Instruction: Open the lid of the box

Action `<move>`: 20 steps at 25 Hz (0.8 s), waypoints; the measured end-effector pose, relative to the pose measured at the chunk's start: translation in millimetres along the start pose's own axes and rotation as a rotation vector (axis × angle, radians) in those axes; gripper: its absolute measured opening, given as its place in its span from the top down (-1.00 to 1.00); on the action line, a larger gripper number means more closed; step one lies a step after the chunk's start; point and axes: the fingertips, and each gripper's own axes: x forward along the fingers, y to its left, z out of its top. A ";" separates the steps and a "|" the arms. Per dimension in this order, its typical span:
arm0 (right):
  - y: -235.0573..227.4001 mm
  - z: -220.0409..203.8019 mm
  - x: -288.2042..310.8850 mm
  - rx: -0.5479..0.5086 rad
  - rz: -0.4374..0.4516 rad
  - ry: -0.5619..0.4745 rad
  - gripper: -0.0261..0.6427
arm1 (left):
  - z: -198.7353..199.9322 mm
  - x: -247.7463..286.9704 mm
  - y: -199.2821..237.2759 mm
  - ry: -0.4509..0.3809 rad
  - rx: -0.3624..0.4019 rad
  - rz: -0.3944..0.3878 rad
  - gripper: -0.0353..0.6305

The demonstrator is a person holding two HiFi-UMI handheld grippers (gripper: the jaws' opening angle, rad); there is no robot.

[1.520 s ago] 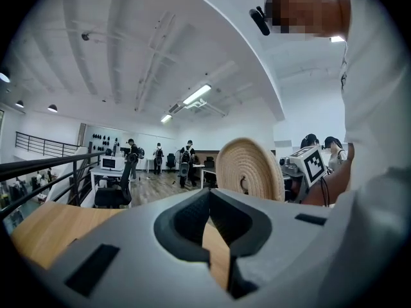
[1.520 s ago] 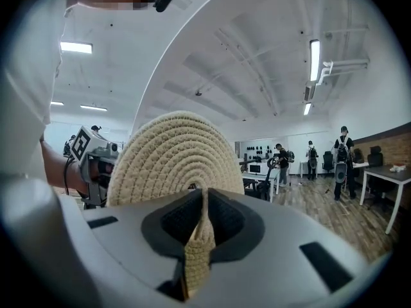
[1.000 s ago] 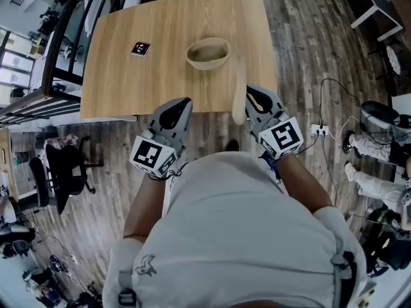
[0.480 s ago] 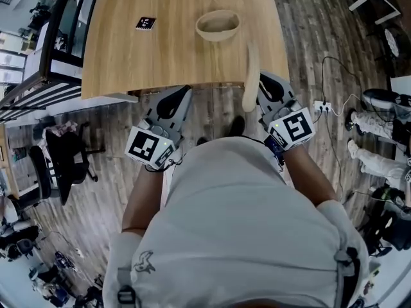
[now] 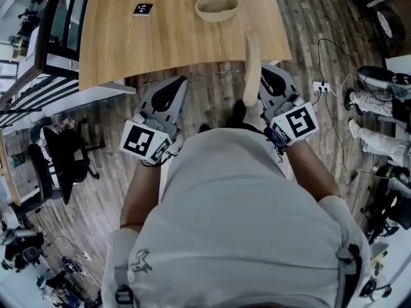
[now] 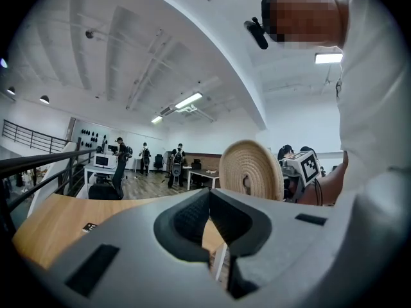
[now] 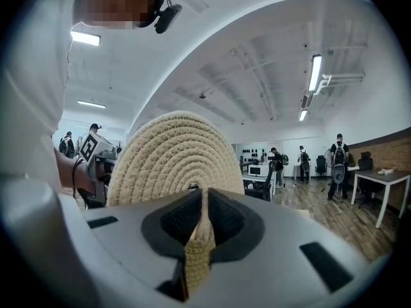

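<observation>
A round woven rope basket (image 5: 216, 7), the box, stands uncovered at the far side of the wooden table (image 5: 160, 43). Its flat coiled-rope lid (image 5: 251, 69) is held on edge, off the table's near edge and above the floor. My right gripper (image 5: 264, 76) is shut on the lid's rim. In the right gripper view the lid (image 7: 176, 156) stands upright between the pads of my right gripper (image 7: 201, 204). My left gripper (image 5: 174, 85) hangs to the left, shut and empty. The left gripper view shows its jaws (image 6: 209, 196) closed and the lid (image 6: 250, 170) beyond them.
A small black-and-white marker tag (image 5: 142, 9) lies on the table's far left. A black office chair (image 5: 64, 159) stands on the wood floor at the left. A power strip and cable (image 5: 319, 43) lie at the right, near a seated person's legs (image 5: 376, 146).
Both grippers and the lid have drawn back from the table toward the person. The table and basket now sit farther up in the head view.
</observation>
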 end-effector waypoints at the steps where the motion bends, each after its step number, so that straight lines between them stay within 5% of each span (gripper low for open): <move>1: 4.0 0.9 -2.6 0.000 -0.005 -0.001 0.81 | 0.3 -4.3 -1.3 -0.001 0.003 -0.005 0.88; 20: 63.9 11.0 -24.2 -0.021 -0.044 -0.032 0.81 | -6.5 -64.5 -11.9 -0.012 0.016 -0.035 0.88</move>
